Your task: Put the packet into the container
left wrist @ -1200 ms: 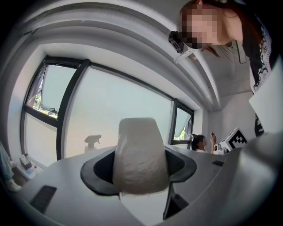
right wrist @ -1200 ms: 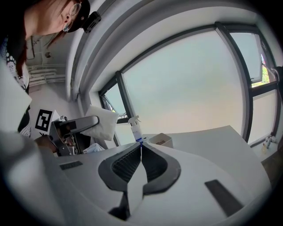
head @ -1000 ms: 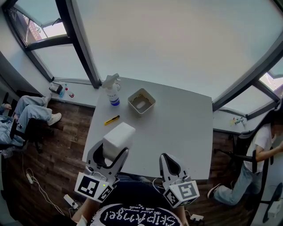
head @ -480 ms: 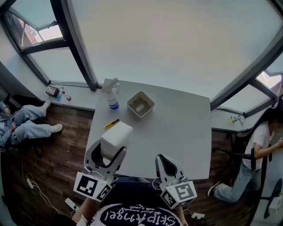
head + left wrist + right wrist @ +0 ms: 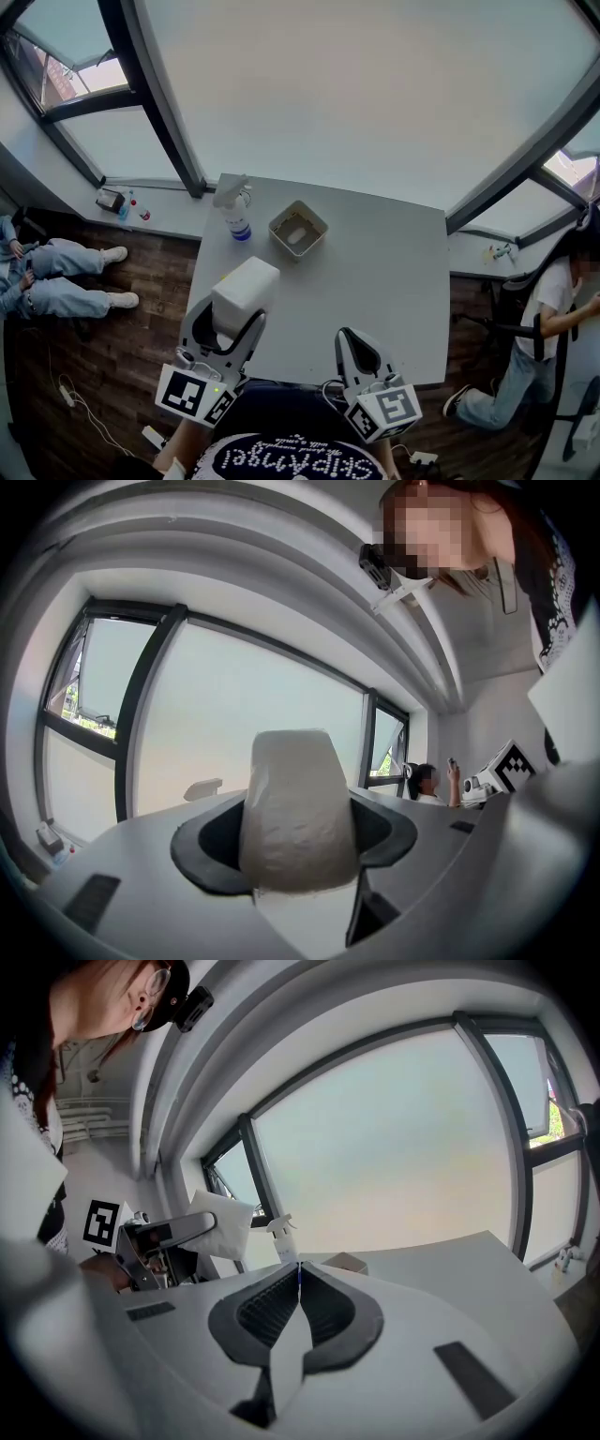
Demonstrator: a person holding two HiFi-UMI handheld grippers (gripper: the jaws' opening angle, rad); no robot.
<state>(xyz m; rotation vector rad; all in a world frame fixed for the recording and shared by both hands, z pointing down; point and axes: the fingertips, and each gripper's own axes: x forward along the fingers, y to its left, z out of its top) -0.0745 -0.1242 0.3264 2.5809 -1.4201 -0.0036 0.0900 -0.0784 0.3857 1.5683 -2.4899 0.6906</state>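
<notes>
Head view, biggest thing first: the white table [image 5: 375, 272] fills the middle, and I stand at its near edge. My left gripper [image 5: 225, 330] is raised over the near left part of it, jaws clamped on the lower end of the packet [image 5: 246, 292], a plump white pillow of a pack that stands up out of the jaws. My right gripper [image 5: 356, 345] hangs by the front edge, jaws pressed together with nothing between them. The container [image 5: 298, 229], a small square tub with an open top, sits toward the far side, well apart from the packet. A spray bottle [image 5: 234, 208] stands just beside it on the left.

In the left gripper view the packet's skin looks dimpled and rounded between the pads. I judge it soft and light, and likely to squash or slide if squeezed unevenly. Holding one end leaves the free end to go in first. I cannot tell whether it would lie flat in the tub.
</notes>
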